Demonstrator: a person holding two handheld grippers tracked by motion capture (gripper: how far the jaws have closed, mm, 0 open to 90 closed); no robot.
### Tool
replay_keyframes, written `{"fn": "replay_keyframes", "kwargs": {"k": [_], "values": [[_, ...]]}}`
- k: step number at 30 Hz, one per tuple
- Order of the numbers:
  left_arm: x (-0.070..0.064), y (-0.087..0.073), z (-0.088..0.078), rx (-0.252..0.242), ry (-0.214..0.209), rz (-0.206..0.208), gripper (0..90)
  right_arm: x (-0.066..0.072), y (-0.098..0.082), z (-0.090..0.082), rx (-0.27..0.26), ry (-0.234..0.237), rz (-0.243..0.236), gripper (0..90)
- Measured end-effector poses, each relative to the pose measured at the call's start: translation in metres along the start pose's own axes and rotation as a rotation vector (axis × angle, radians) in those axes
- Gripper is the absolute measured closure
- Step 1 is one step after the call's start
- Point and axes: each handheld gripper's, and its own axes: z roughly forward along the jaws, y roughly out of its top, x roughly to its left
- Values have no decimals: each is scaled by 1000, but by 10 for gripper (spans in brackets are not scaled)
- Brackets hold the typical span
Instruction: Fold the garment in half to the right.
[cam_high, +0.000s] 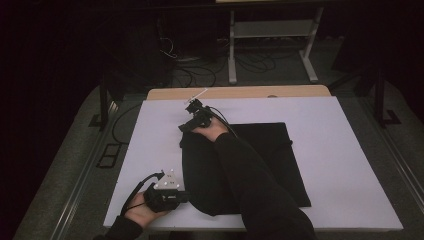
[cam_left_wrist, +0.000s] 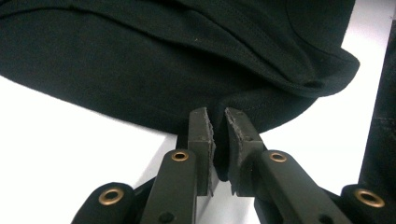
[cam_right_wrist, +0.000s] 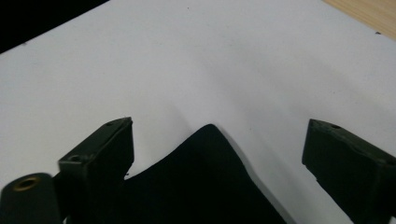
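On the white worktop (cam_high: 340, 150) the black cloth (cam_high: 260, 165) lies flat, its near edge pinched by the left tongs (cam_left_wrist: 219, 128), while its far corner points up between the spread right tongs (cam_right_wrist: 219, 154).

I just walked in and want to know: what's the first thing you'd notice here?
A black cloth lies spread on the white board covering the table. The left hand-held gripper has pinched the cloth's near edge tight. At the cloth's far corner, the right hand-held gripper hangs with its jaws wide open on either side of a pointed tip of fabric.
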Motion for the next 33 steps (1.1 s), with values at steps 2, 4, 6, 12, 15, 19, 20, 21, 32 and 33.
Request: {"fn": "replay_keyframes", "kwargs": {"k": [2, 4, 6, 12, 15, 19, 20, 21, 32, 33], "values": [[0, 1, 0, -9, -3, -3, 802, 1, 0, 3, 1, 5, 4, 120], [-1, 2, 0, -23, -4, -13, 806, 1, -1, 6, 4, 10, 8, 126], [-1, 3, -1, -20, -4, -5, 809, 0, -1, 8, 10, 3, 3, 128], [-2, 5, -4, -64, -9, -18, 810, 0, -4, 12, 36, -20, -14, 176], [-3, 6, -5, -77, -7, -17, 810, 0, -4, 13, 43, -32, -12, 242], [-3, 8, -7, -106, -10, -23, 810, 2, -4, 14, 52, -68, -13, 326], [-3, 9, -8, -111, -11, -22, 810, 2, -4, 13, 52, -67, -16, 376], [-3, 9, -9, -118, -11, -21, 810, 2, -4, 13, 51, -69, -11, 416], [-4, 14, -9, -159, -13, -43, 809, 0, -3, 4, 97, -5, -14, 858], [-4, 15, -9, -159, -12, -42, 810, 0, -3, 1, 98, 2, -13, 862]]}}
